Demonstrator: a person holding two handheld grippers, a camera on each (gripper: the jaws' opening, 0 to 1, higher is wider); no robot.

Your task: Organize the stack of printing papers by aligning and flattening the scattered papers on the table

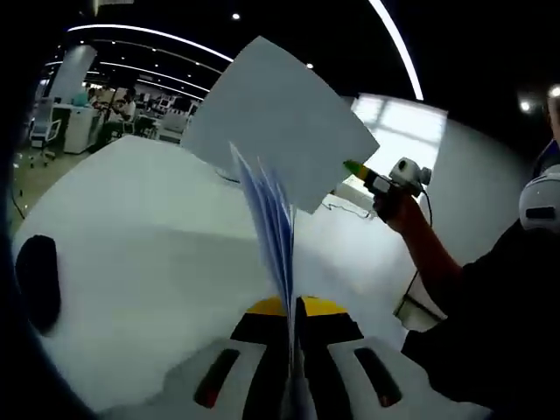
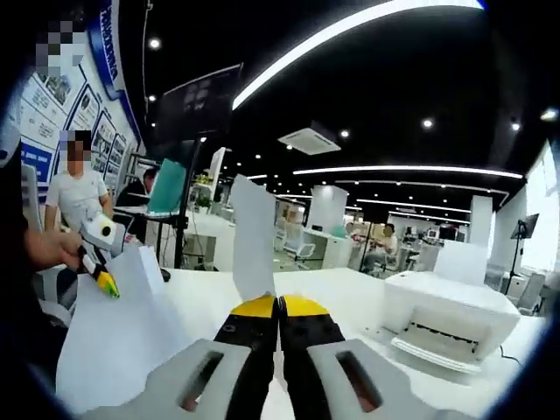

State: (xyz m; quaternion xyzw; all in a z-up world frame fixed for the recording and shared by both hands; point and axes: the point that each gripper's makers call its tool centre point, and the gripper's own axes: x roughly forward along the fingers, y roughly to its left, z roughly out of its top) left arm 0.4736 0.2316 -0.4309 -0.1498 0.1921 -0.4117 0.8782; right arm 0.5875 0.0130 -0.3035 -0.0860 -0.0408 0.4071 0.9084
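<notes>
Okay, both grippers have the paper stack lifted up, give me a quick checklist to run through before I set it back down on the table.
1. Left gripper closed on the paper stack: ok, the jaws meet on the sheets' edge.
2. Right gripper closed on the paper stack: ok, the jaws are pinched on it.
3. Sheets aligned: not ok, in the left gripper view they fan apart above the jaws.
4. Stack off the table: ok, held upright above it.
5. Printer away from the stack: ok, it sits off to the side in the right gripper view.
6. Loose sheets left on the table: cannot tell.
</notes>
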